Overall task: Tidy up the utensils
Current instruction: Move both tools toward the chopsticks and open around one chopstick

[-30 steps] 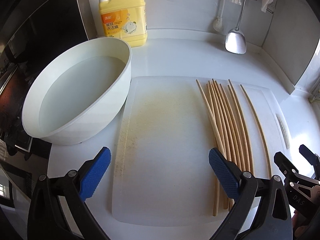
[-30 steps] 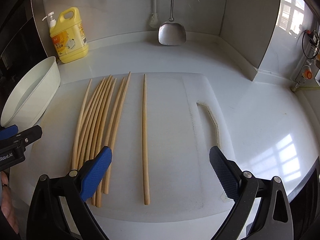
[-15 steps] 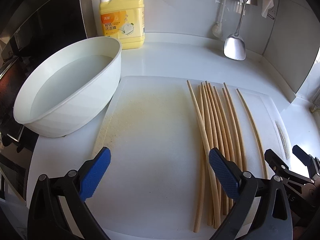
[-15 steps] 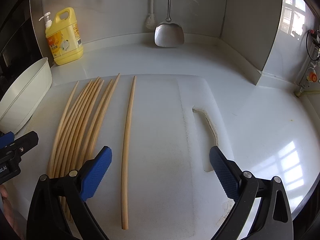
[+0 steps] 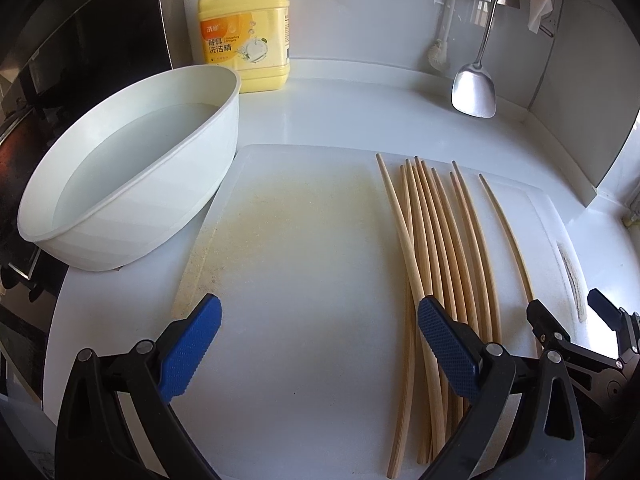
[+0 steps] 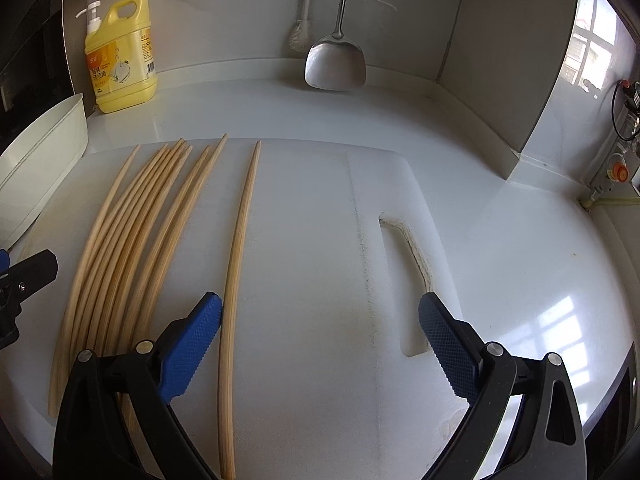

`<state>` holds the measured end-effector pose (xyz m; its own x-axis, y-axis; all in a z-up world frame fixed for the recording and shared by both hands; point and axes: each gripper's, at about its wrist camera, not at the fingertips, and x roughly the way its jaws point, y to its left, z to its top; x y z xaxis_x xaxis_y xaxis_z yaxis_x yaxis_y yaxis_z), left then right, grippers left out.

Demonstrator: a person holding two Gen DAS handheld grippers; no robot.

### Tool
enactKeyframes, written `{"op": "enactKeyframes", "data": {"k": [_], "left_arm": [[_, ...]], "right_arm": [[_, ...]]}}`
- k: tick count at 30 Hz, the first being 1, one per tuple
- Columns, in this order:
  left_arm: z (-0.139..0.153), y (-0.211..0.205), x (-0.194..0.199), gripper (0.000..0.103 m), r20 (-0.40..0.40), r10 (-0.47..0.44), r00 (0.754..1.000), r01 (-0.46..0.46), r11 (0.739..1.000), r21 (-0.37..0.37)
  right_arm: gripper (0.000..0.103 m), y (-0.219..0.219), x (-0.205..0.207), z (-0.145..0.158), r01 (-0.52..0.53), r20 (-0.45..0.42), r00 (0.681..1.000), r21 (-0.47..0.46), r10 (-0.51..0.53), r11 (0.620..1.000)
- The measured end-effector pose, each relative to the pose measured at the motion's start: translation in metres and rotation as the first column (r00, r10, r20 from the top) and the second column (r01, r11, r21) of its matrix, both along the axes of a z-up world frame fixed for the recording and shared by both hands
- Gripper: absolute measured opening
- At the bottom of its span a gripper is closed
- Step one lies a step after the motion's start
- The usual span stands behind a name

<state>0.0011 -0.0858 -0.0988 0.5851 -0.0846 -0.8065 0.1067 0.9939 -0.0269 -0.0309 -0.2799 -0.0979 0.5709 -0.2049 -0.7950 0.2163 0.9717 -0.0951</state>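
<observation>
A bundle of wooden chopsticks [image 5: 436,248] is lying on the white cutting board [image 5: 304,264], with a single chopstick [image 6: 240,248] lying apart beside it, toward the board's handle slot; the left gripper [image 5: 320,344] is hovering over the board with fingers spread wide, holding nothing; the right gripper [image 6: 320,344] is likewise gaping empty; a water-filled basin [image 5: 132,196] is sitting beside the board on the table [image 6: 540,248].
</observation>
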Motion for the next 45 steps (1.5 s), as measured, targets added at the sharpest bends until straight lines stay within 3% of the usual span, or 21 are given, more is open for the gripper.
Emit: {"op": "enactKeyframes", "data": {"k": [6, 15, 33, 40, 44, 45], "left_arm": [[-0.001, -0.009, 0.002, 0.097, -0.001, -0.021, 1.0, 0.021, 1.0, -0.012], [-0.015, -0.021, 0.01, 0.097, -0.006, -0.036, 0.999, 0.037, 0.998, 0.055], [-0.021, 0.014, 0.024, 0.097, -0.007, 0.055, 0.998, -0.055, 0.997, 0.049], [-0.023, 0.018, 0.025, 0.097, 0.008, 0.041, 0.999, -0.041, 0.999, 0.03], [-0.022, 0.015, 0.023, 0.089, 0.034, 0.011, 0.999, -0.012, 0.999, 0.034], [-0.021, 0.014, 0.022, 0.087, 0.041, 0.003, 0.999, -0.004, 0.999, 0.031]], "right_arm": [[0.094, -0.009, -0.004, -0.001, 0.015, 0.003, 1.0, 0.027, -0.015, 1.0], [0.094, -0.011, -0.006, -0.001, 0.016, 0.003, 1.0, 0.034, -0.016, 0.999], [0.094, -0.006, 0.006, 0.0, 0.005, 0.007, 1.0, 0.019, -0.005, 1.0], [0.093, -0.004, 0.015, -0.001, 0.004, 0.011, 1.0, 0.011, -0.005, 1.0], [0.092, 0.0, 0.018, -0.001, -0.011, 0.021, 1.0, -0.008, 0.011, 1.0], [0.087, 0.001, 0.018, 0.0, -0.015, 0.025, 1.0, -0.011, 0.016, 1.0]]}}
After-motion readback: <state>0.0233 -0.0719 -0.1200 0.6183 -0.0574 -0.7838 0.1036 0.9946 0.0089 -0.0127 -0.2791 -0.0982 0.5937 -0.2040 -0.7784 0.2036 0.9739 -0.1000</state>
